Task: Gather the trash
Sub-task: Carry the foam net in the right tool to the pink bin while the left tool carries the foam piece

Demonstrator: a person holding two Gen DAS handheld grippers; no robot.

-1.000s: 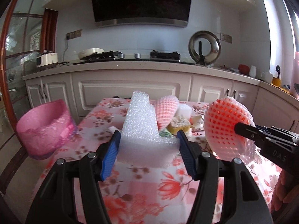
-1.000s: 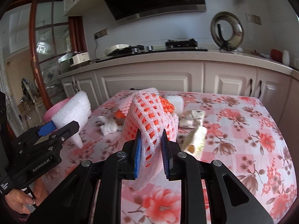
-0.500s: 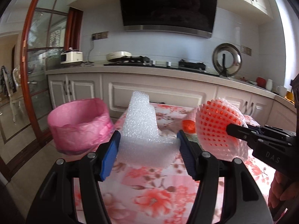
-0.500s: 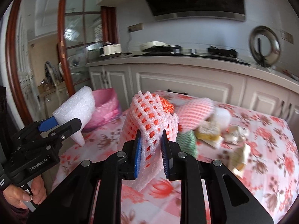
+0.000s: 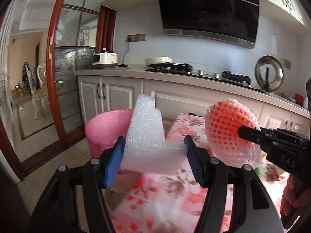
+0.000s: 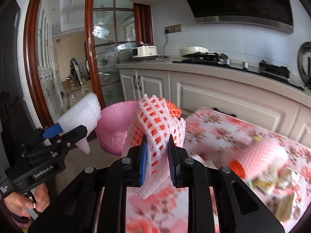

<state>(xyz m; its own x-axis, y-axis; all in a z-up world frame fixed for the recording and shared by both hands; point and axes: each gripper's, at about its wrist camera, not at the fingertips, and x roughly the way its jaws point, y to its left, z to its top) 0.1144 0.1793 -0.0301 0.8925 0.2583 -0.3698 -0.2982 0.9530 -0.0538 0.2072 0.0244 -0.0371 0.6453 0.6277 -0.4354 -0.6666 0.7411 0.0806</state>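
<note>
A cream rice cooker (image 5: 105, 57) and a black gas hob (image 5: 196, 71) sit on the kitchen counter (image 5: 136, 71) beneath a dark range hood (image 5: 208, 9), beside wood-framed glass doors (image 5: 64, 68).

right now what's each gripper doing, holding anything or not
Left gripper: shut on the white foam piece.
Right gripper: shut on the pink foam fruit net.

Bright daylight; fisheye-warped edges; tablecloth (image 6: 223, 128) motion-blurred.
</note>
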